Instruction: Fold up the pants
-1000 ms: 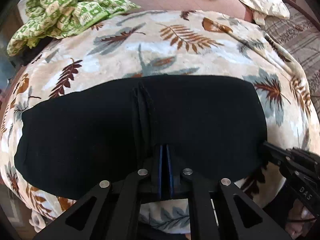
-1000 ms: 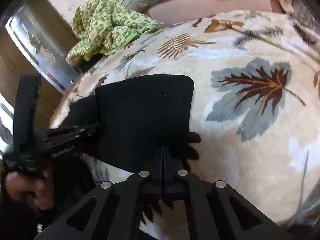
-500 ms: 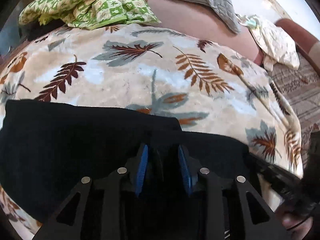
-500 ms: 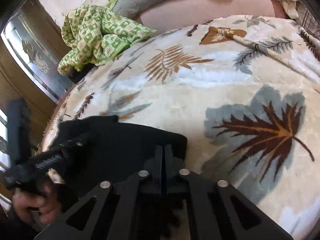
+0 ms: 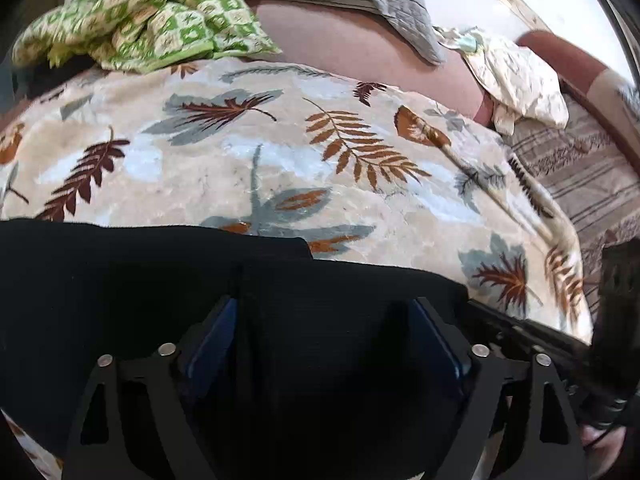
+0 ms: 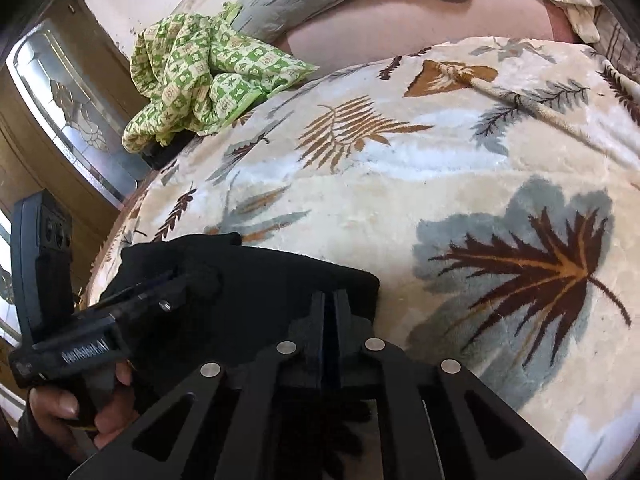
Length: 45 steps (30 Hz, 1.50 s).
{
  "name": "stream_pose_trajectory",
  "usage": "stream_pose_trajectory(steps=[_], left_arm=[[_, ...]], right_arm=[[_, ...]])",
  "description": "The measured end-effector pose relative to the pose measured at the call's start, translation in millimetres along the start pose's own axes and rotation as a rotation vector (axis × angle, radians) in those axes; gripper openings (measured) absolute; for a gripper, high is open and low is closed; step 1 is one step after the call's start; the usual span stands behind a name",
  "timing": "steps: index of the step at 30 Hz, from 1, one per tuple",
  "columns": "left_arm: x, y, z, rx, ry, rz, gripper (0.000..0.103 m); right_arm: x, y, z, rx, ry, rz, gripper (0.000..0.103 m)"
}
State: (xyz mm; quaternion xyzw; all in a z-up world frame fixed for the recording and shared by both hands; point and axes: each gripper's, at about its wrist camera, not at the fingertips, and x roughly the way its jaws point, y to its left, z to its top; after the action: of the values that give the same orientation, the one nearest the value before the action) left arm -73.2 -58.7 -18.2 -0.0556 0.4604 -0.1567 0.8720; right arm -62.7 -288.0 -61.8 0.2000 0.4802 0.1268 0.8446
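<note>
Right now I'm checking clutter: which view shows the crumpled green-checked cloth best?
The right wrist view: the crumpled green-checked cloth sits whole, unblurred, beside the leaf-patterned blanket. The left wrist view crops it at the top edge.

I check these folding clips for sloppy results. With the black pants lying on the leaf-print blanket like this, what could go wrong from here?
1. The left gripper is opening with the black pants still between its fingers; cloth may snag on a pad and get dragged.
2. The right gripper looks clamped on the pants' edge, so any pull could undo the fold.
3. The plush leaf-print blanket may bunch beneath.
</note>
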Motion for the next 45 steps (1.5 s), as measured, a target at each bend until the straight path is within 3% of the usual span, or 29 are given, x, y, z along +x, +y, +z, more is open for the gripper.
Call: stream_pose_trajectory(steps=[3, 5, 6, 7, 10, 14, 15, 16, 17, 21, 22, 24, 27, 32, 35, 38, 40, 42, 45], left_arm=[[0, 2, -2, -0.018, -0.021, -0.032, 0.095], [-1, 9, -2, -0.061, -0.042, -0.077, 0.095], [-1, 15, -2, -0.095, -0.056, -0.104, 0.095], [-2, 19, -3, -0.122, -0.069, -0.124, 0.095], [-1, 29, -3, -0.162, -0.056, -0.169, 0.095], [0, 27, -2, -0.141, -0.05, -0.142, 0.09], [-2, 25, -2, -0.132, -0.056, -0.117, 0.083], [-7, 24, -1, -0.126, -0.065, -0.094, 0.077], [-13, 22, -1, -0.127, -0.076, -0.09, 0.069], [-57, 17, -15, -0.128, -0.124, -0.12, 0.064], [-65, 12, -24, -0.115, -0.123, -0.128, 0.06], [-70, 4, -41, -0.092, -0.098, -0.134, 0.038], [-43, 5, -58, -0.129, 0.031, -0.025, 0.02], [-48, 8, -56, -0.154, 0.034, -0.019, 0.02], [-59, 15, -50, -0.191, 0.028, -0.066, 0.025], [-95, 38, -43, -0.251, -0.066, -0.071, 0.032], [-124, 63, -43, -0.296, -0.146, -0.088, 0.04], [-154, 97, -50, -0.378, -0.219, -0.081, 0.063], [-189, 168, -76, -0.582, -0.299, -0.048, 0.069]], right_arm=[[-2, 5, -2, -0.033, -0.023, 0.015, 0.019], [-5, 15, -6, -0.08, -0.047, 0.043, 0.04], [-5, 22, -8, -0.113, -0.054, 0.061, 0.058], [-5, 27, -10, -0.138, -0.059, 0.05, 0.066], [-2, 33, -13, -0.171, -0.067, 0.022, 0.066], [-3, 31, -13, -0.16, -0.073, 0.041, 0.067], [-7, 31, -12, -0.164, -0.084, 0.024, 0.062], [-12, 32, -11, -0.169, -0.108, 0.002, 0.046], [-21, 34, -10, -0.177, -0.137, -0.012, 0.039], [-59, 42, -22, -0.209, -0.199, 0.009, 0.036], [-65, 43, -31, -0.203, -0.196, 0.03, 0.028], [-59, 45, -41, -0.198, -0.125, 0.035, 0.009], [-28, 42, -49, -0.184, 0.028, -0.022, 0.004], [-33, 26, -44, -0.091, 0.002, 0.055, 0.001], [-45, 26, -42, -0.086, -0.074, 0.036, 0.009], [-58, 20, -37, -0.058, -0.154, 0.014, 0.01], [-61, 10, -35, -0.018, -0.183, -0.055, 0.019], [-59, -2, -33, 0.041, -0.171, -0.09, 0.024], [-51, -17, -32, 0.128, -0.129, -0.09, 0.024]])
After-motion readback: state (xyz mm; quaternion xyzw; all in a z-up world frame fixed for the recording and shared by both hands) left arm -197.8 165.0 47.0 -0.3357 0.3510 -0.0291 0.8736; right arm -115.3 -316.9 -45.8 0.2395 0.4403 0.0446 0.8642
